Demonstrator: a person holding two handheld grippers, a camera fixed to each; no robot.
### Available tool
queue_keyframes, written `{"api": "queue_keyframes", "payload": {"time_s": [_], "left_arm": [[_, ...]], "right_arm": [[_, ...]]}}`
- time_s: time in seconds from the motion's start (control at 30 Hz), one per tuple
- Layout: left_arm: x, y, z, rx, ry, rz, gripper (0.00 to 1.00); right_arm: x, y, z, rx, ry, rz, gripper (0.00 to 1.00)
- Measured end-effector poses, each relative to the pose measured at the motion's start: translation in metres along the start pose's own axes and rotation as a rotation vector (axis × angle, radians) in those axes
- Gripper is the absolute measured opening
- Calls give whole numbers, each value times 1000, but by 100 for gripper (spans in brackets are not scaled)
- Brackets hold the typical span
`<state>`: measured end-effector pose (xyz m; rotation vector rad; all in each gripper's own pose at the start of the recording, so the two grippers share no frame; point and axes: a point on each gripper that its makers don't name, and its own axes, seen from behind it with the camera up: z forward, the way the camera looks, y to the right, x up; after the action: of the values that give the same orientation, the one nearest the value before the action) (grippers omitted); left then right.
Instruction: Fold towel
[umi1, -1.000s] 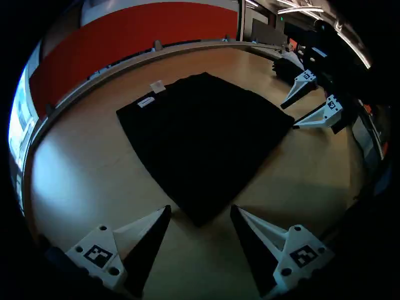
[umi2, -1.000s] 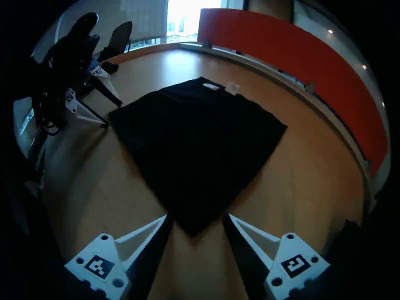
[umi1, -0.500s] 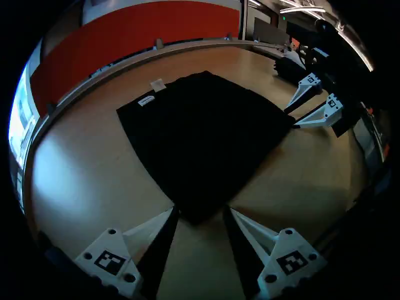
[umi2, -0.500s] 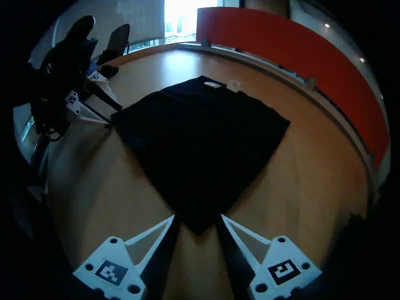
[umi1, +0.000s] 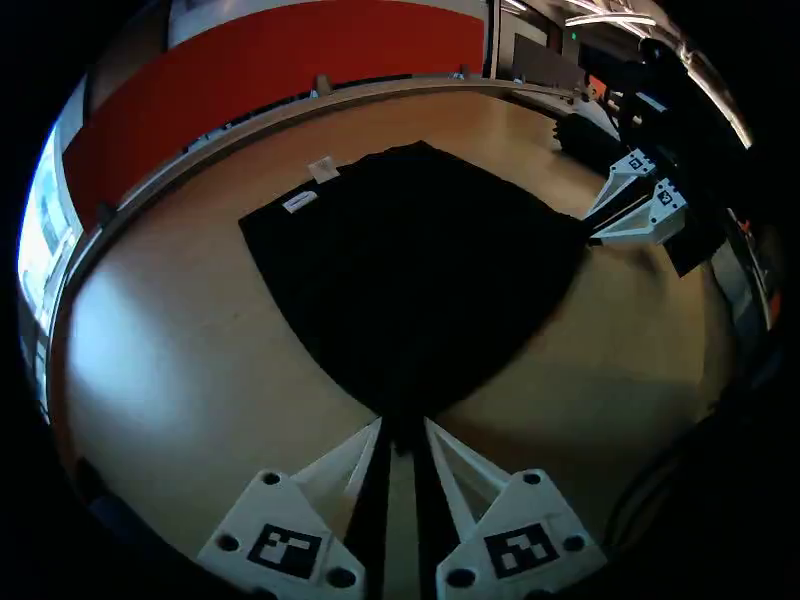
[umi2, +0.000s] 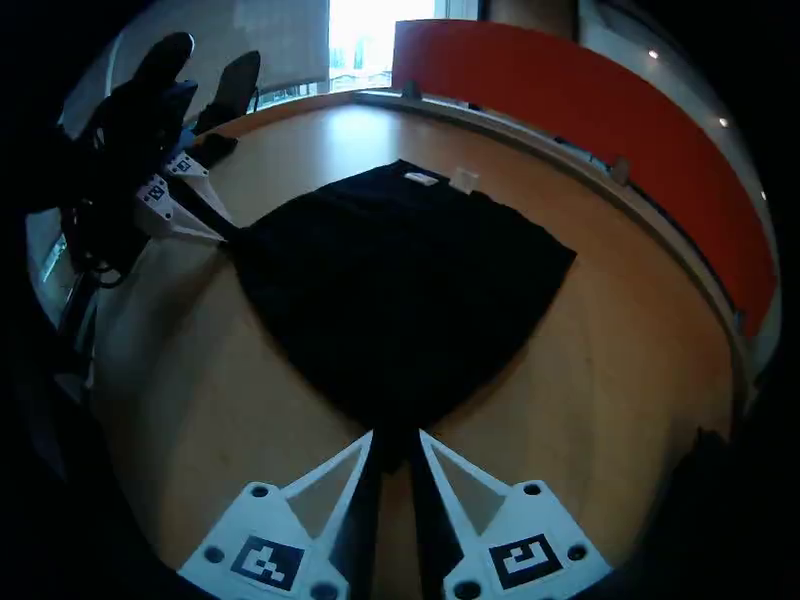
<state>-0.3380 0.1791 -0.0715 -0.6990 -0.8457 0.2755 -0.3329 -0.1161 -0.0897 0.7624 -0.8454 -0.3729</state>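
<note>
A black towel (umi1: 420, 270) lies spread flat on a wooden table, one corner pointing at each camera. In the left gripper view, my left gripper (umi1: 402, 432) is shut on the near corner, the cloth pinched between its fingers. At the right of that view, my right gripper (umi1: 592, 226) is pinched on the towel's right corner. The right gripper view shows the towel (umi2: 400, 280) with my right gripper (umi2: 396, 442) shut on its near corner. My left gripper (umi2: 222, 232) grips the left corner there. A small white tag (umi1: 299, 202) sits at the far corner.
The light wooden table (umi1: 180, 340) has a curved raised rim (umi1: 200, 145) backed by a red panel (umi1: 270, 70). A small white card (umi2: 463, 179) lies beside the towel's far corner. Dark office chairs (umi2: 160, 70) stand beyond the table's left side.
Both grippers moved forward onto their towel corners and went from open to shut, pinching the cloth. The towel edges near each corner have drawn in slightly.
</note>
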Motion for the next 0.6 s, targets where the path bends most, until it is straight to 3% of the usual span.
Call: {"api": "queue_keyframes", "payload": {"time_s": [0.3,0.6], "left_arm": [[4,-2,-5,13,2,-24,10],[19,-6,-26,34,31,-42,10]], "right_arm": [[9,-1,-4,-1,31,10,16],[25,2,-18,-18,61,13,16]]}}
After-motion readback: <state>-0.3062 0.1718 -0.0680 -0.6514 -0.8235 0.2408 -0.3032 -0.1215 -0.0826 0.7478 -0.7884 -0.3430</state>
